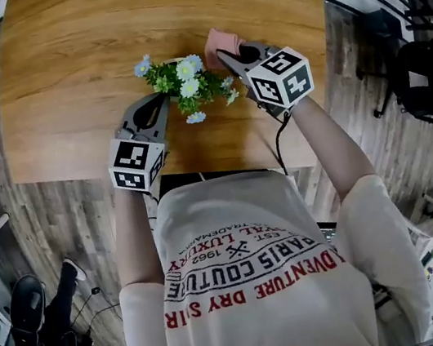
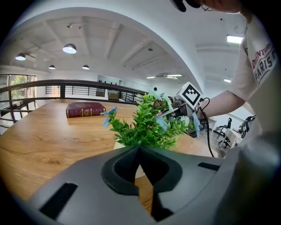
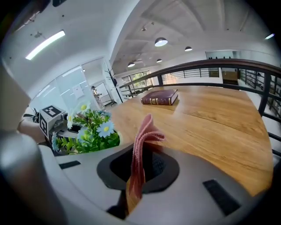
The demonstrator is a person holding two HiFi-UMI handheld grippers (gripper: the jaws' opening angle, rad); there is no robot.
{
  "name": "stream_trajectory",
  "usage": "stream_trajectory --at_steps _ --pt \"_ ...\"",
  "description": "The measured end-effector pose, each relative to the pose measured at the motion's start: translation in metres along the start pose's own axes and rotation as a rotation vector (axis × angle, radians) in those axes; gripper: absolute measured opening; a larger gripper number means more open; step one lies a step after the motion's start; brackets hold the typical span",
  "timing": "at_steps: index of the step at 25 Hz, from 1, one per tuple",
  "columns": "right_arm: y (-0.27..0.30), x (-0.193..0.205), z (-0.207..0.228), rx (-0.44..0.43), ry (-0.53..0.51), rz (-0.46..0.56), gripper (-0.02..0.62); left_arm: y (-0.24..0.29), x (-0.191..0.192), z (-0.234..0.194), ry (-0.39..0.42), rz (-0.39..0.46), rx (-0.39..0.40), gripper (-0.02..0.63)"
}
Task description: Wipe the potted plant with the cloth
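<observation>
Pink cloth [image 1: 220,41] was pinched between the pressed-together jaws of the right gripper [image 1: 222,53], just right of the frame's centre in the head view. In the right gripper view the cloth [image 3: 145,132] was seen standing up out of the jaws as a folded strip, its top edge curled over, with the right gripper [image 3: 139,151] clamped on its lower part.

The potted plant [image 1: 185,86] was found at the centre of the head view, on the near part of the wooden table [image 1: 60,88], between the two grippers. Green leaves with white and pale blue flowers were visible. The cloth was held just beside the plant's right edge; whether it touched the leaves could not be told.

The left gripper [image 1: 162,99] was held at the plant's left side. In the left gripper view its jaws [image 2: 139,147] were seen drawn together at the tips with nothing between them, and the potted plant [image 2: 147,127] rose directly behind them, its white pot [image 2: 118,144] showing just past the tips.

A dark red book [image 2: 85,109] was seen lying flat on the table, well apart from the plant, in the middle left of that frame.
</observation>
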State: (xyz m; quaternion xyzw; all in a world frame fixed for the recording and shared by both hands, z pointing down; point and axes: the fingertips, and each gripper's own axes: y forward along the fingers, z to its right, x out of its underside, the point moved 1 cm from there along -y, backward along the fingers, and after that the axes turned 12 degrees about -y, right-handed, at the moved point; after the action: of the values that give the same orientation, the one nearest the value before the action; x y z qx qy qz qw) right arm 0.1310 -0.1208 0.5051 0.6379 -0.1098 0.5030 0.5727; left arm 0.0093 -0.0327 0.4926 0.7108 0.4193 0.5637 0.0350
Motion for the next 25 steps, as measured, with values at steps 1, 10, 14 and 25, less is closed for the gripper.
stream_trajectory --at_steps 1,10,14,25 --pt "0.004 -0.003 -0.002 -0.02 -0.003 -0.001 0.037 0.0 0.0 0.0 -0.002 0.008 -0.009 0.014" --pt "0.034 -0.02 -0.015 -0.164 0.055 -0.03 0.037 0.0 -0.004 0.0 -0.045 0.028 0.0 0.014" --pt "0.043 -0.026 -0.023 -0.244 0.109 -0.053 0.037 -0.001 -0.005 0.001 -0.054 0.029 0.026 0.014" --pt "0.074 -0.047 -0.044 -0.311 -0.06 -0.285 0.037 0.0 -0.004 0.004 -0.055 0.012 0.08 0.014"
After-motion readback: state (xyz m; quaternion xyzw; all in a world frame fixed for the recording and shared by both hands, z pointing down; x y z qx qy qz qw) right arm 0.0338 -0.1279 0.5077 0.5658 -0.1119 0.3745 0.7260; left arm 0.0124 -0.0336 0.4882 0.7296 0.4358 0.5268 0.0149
